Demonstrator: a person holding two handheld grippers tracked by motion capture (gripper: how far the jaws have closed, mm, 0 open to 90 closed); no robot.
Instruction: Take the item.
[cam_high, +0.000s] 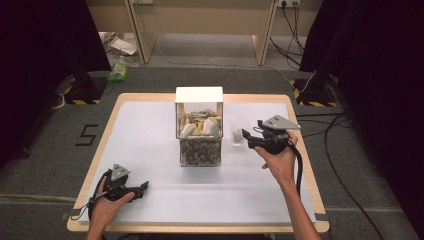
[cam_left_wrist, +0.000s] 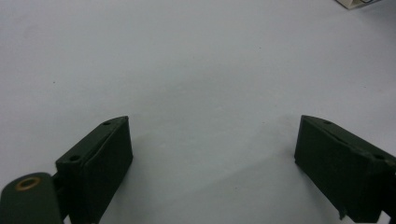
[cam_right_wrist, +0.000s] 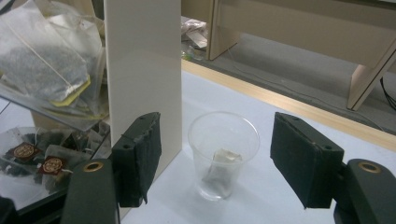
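Right gripper (cam_right_wrist: 215, 158) jaws spread, clear cup (cam_right_wrist: 223, 154) between them holding a tea bag (cam_right_wrist: 219, 170), left gripper (cam_left_wrist: 212, 163) spread

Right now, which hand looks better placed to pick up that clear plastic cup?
The right gripper: its open jaws already face the cup beside the tea bag box. The left gripper rests far off.

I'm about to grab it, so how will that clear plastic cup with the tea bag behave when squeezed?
The clear plastic cup looks thin-walled, so it will probably flex or crumple. Holding only a tea bag, it seems light and may tip or slide if nudged.
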